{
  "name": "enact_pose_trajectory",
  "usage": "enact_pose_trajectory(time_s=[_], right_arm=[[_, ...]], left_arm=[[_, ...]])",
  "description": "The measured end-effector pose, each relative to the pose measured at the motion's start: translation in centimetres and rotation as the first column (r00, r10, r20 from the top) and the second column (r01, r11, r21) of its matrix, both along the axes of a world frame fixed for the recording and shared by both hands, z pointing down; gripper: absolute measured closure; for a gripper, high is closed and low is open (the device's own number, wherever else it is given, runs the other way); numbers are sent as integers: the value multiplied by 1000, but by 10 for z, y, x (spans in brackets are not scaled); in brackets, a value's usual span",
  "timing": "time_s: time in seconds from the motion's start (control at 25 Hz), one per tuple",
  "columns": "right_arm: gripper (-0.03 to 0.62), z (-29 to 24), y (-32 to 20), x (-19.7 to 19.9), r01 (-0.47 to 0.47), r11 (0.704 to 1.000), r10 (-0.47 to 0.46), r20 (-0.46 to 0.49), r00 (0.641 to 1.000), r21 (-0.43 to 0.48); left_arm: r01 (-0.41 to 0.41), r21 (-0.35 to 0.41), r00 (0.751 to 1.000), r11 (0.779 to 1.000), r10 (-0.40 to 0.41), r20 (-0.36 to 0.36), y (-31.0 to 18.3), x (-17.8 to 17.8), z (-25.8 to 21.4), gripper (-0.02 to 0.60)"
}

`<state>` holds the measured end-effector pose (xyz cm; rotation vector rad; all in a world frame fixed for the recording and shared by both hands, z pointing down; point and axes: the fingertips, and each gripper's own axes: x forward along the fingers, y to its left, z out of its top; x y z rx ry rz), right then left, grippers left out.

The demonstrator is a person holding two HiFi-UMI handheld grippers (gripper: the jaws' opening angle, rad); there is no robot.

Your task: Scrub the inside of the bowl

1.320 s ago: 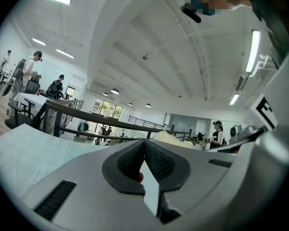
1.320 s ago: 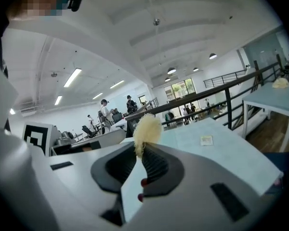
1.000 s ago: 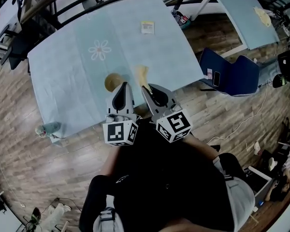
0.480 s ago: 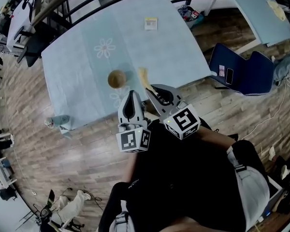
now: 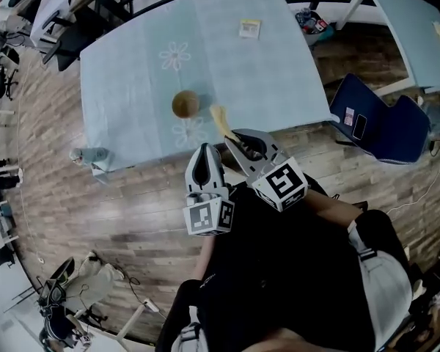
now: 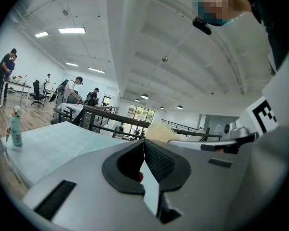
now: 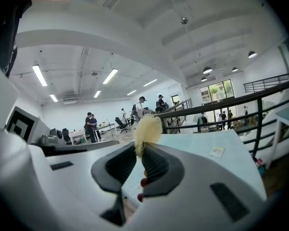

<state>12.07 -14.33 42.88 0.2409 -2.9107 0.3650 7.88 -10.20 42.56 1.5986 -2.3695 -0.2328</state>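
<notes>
Beyond right hand-held gripper [image 5: 229,135] clamping scrubber [image 5: 219,117], bowl [image 5: 185,104] apart on table [image 5: 132,64]

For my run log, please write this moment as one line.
left claw: shut, empty | right claw: shut on scrubber | bowl: on table, apart from both claws

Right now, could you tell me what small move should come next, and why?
Probably carry the right gripper forward and left until the scrubber hangs over the bowl. Its jaws are shut on the scrubber, but the scrubber is apart from the bowl, to its right, near the table's near edge.
</notes>
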Motion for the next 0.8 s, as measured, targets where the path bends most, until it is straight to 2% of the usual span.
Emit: enact_pose_trajectory(time_s=[0.16,0.48,0.8], right_arm=[[553,-2,-2,2,8,1000,-8,7,1000,-3],[553,0,3,7,50,999,-50,-1,999,17],[553,2,-3,7,21,1000,-21,24,999,-17]], left_arm=[[12,9,999,1000,-13,34,1,4,-7,567],[52,1,999,999,-52,12,4,9,-2,567],[21,17,998,1000,-22,52,-3,8,-5,567]])
